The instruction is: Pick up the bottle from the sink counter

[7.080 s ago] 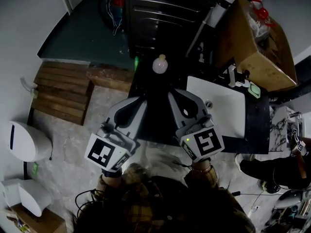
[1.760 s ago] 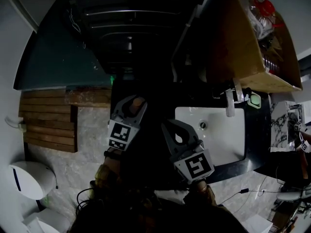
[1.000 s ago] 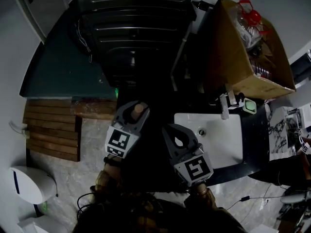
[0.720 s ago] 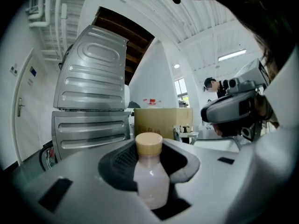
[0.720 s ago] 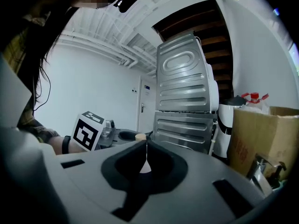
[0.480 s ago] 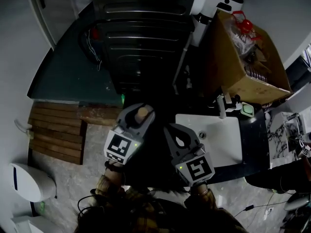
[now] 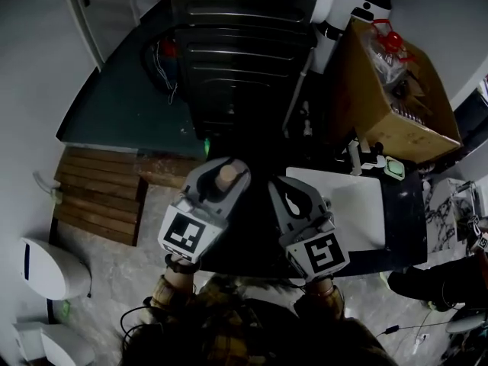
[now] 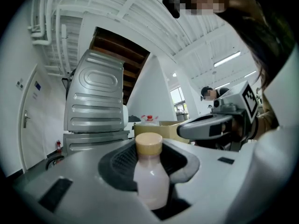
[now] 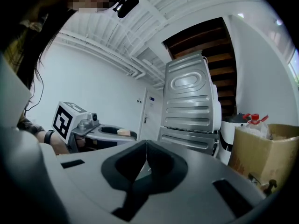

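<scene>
Jaws of left gripper (image 8: pixel 150 164) pinching bottle (image 8: pixel 150 183), pointing level, right gripper (image 9: pixel 146 155) jaws pressed together, alongside

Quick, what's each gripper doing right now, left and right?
Left gripper: closed on the bottle, holding it upright.
Right gripper: closed, nothing between its jaws.

Glossy plastic bottle (image 8: pixel 150 183) (matt cap (image 8: pixel 149 144)), rough wooden pallet (image 7: pixel 103 197)
</scene>
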### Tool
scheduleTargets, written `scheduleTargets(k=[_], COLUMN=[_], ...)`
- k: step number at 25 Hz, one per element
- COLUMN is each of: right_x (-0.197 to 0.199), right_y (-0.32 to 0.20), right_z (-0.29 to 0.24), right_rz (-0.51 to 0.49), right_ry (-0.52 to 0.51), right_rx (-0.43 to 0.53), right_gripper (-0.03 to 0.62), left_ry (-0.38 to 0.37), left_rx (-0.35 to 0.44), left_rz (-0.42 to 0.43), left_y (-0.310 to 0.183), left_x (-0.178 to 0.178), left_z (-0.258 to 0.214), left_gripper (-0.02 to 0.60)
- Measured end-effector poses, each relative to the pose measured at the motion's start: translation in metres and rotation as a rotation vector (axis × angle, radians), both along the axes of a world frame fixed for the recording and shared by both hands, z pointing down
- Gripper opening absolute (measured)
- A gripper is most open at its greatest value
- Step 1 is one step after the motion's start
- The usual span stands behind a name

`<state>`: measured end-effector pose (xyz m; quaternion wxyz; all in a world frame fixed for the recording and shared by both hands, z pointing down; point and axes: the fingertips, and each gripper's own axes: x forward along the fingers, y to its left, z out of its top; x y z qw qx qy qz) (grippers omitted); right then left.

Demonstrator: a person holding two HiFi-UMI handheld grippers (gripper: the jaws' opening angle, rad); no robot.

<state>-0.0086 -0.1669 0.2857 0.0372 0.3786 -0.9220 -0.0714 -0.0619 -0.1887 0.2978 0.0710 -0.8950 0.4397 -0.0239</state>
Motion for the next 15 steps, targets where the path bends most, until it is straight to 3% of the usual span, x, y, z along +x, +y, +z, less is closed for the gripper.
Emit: scheduleTargets(k=[8,15], right_x=[-0.007,-0.015], right_y=[0.010,0.014], right_z=[-0.021,-0.029], right_rz=[-0.041,-0.076], right_ry=[-0.014,-0.023], right_rx=[0.079,0.093], right_gripper=[0.017,0.017], left_ry=[0.029,0.034], left_rx=[0.017,0.014], left_rz=[-0.025,-0.025], left_y=[0.033,0.047], left_x=[-0.012,-0.016], left_z=[-0.023,-0.025], left_gripper=[0.137,0.137])
